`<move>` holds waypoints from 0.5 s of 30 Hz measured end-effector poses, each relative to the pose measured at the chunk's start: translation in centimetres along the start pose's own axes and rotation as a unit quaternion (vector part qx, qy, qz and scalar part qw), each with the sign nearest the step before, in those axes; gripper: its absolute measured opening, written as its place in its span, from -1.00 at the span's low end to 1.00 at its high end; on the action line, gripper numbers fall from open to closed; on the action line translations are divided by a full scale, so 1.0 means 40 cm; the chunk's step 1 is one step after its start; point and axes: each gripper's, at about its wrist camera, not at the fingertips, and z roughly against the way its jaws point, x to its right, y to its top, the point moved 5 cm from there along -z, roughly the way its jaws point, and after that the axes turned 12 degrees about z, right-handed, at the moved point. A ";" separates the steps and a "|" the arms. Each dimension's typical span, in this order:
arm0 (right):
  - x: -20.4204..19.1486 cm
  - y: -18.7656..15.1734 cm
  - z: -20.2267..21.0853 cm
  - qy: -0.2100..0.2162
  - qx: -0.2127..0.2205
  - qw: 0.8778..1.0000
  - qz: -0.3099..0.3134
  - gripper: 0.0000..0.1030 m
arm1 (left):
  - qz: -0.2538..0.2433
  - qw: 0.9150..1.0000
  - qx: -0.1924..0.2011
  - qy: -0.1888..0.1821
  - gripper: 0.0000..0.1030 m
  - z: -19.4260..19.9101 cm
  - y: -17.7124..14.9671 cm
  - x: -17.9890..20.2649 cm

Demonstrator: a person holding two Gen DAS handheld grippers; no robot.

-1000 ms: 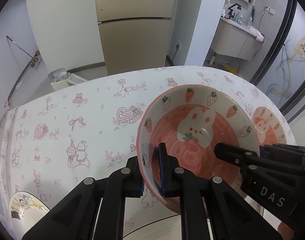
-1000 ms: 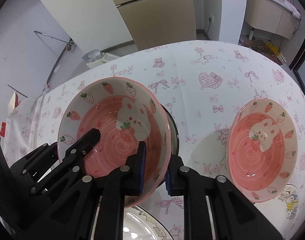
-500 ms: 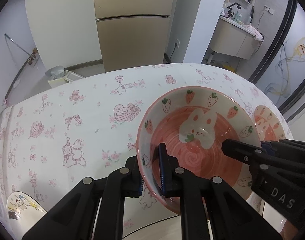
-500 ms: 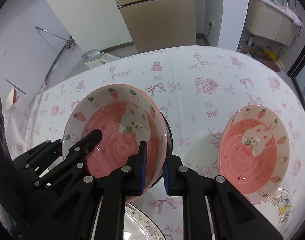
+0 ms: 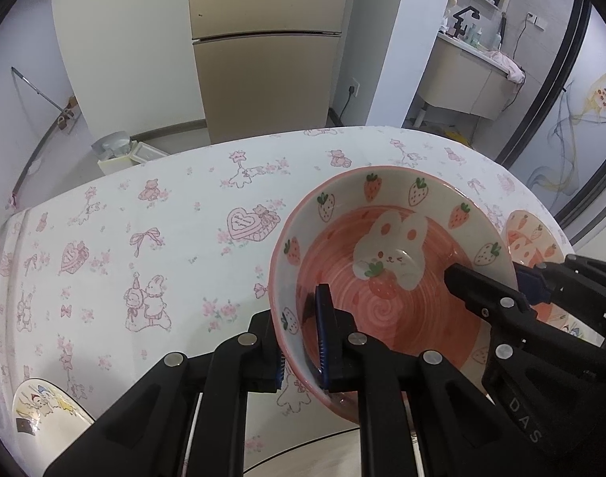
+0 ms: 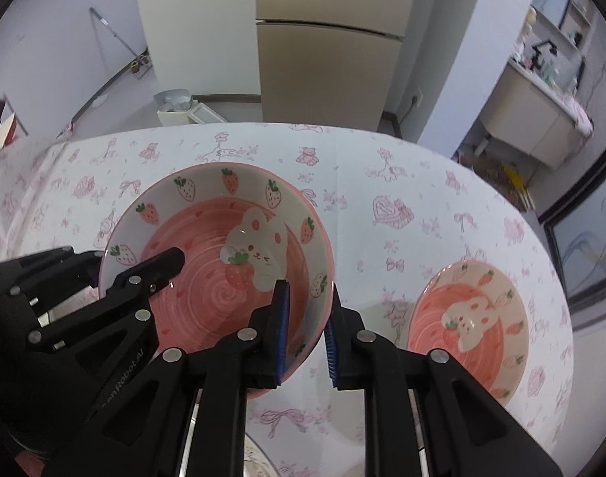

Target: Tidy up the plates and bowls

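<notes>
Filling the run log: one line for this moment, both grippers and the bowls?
left gripper: shut on bowl rim | right gripper: shut on opposite rim | bowl: held above table | second bowl: on table

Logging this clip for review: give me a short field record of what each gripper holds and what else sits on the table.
held item: strawberry bowl, lifted above the table
left gripper: shut on the bowl's near-left rim
right gripper: shut on the bowl's right rim
second bowl: resting on the tablecloth, to the right
cartoon plate: at the table's near-left edge
</notes>
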 end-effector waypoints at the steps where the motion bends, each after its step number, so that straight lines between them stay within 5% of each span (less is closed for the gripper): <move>1: -0.001 0.001 0.001 0.000 0.004 1.000 0.008 -0.68 | -0.001 1.000 0.001 0.001 -0.74 0.000 -0.001 0.001; 6: 0.017 0.000 0.019 0.027 0.090 0.995 0.038 -0.70 | 0.003 1.000 0.005 0.001 -0.71 -0.003 0.002 -0.002; 15: 0.024 -0.014 -0.026 0.025 0.085 0.995 0.042 -0.79 | 0.006 1.000 0.004 -0.004 -0.72 -0.005 0.003 -0.002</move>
